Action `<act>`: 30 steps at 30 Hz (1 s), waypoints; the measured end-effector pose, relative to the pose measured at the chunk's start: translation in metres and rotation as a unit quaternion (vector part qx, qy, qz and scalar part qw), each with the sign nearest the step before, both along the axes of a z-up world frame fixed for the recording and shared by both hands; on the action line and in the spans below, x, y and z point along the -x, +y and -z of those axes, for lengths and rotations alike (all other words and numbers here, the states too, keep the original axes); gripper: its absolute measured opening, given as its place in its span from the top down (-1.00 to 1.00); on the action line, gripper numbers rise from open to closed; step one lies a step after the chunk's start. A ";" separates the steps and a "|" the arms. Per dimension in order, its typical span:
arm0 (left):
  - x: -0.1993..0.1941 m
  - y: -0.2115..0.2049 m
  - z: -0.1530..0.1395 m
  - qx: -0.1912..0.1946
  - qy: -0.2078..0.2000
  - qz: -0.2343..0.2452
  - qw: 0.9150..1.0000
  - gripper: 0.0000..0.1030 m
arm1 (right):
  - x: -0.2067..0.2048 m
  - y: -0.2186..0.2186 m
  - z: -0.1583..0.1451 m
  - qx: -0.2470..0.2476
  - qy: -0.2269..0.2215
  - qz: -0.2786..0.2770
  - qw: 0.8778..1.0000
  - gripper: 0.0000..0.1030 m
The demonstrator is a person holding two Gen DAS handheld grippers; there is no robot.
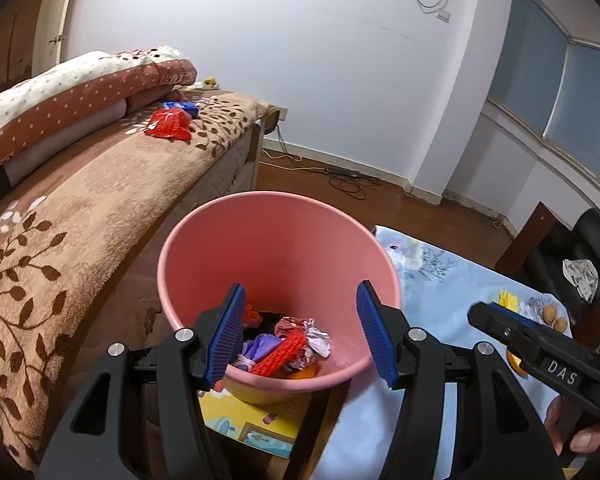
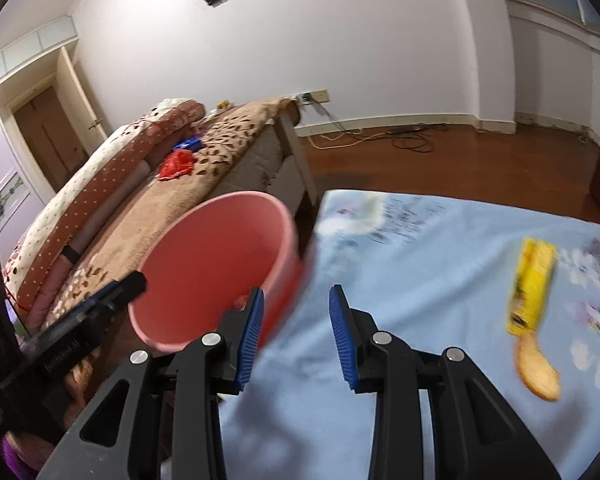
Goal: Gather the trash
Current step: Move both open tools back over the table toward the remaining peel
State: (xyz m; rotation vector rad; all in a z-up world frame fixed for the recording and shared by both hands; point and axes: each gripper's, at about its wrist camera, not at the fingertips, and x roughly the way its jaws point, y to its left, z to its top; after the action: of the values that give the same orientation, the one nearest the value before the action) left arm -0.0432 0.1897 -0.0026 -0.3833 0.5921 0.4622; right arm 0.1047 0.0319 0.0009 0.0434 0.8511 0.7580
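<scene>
Pink bin standing between the bed and a bench under a pale blue cloth, already holding crumpled wrappers at its bottom. Left tongs poised over the bin mouth, spread wide, nothing between the blue pads. Right tongs hovering above the bench edge just beside the bin, partly spread, empty too. Apparently between pickups: one drop done, next piece to be chosen. Still out on the bench: a yellow wrapper with a biscuit-like piece at its end, well off to the right. On the bed: a red wrapper and a blue one, far from either tongs. Next move likely calls for swinging the right tongs across to the yellow wrapper, lowering flat and pinching its thin edge.
</scene>
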 end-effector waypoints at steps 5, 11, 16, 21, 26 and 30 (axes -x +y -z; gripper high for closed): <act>-0.002 -0.015 -0.002 -0.010 0.003 0.016 1.000 -0.13 | 0.006 -0.041 0.007 0.025 -0.017 0.026 0.999 0.20; -0.009 -0.032 -0.002 -0.007 0.012 0.035 0.999 -0.13 | 0.008 -0.086 0.015 0.049 -0.031 0.054 0.997 0.18; -0.014 -0.051 -0.003 -0.019 0.019 0.053 0.998 -0.13 | 0.010 -0.112 0.019 0.064 -0.044 0.066 0.995 0.07; -0.021 -0.067 0.001 -0.022 0.031 0.070 0.997 -0.13 | 0.012 -0.129 0.023 0.072 -0.048 0.069 0.994 0.02; -0.029 -0.082 0.008 -0.022 0.042 0.088 0.995 -0.13 | 0.012 -0.136 0.028 0.080 -0.048 0.066 0.993 -0.02; -0.035 -0.093 0.012 -0.026 0.049 0.104 0.993 -0.13 | 0.009 -0.142 0.031 0.084 -0.048 0.067 0.993 -0.05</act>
State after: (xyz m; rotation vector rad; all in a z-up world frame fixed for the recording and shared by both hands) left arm -0.0084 0.0966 -0.0143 -0.2464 0.7058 0.2970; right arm 0.0953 -0.1097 -0.0296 -0.0849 0.8104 0.5560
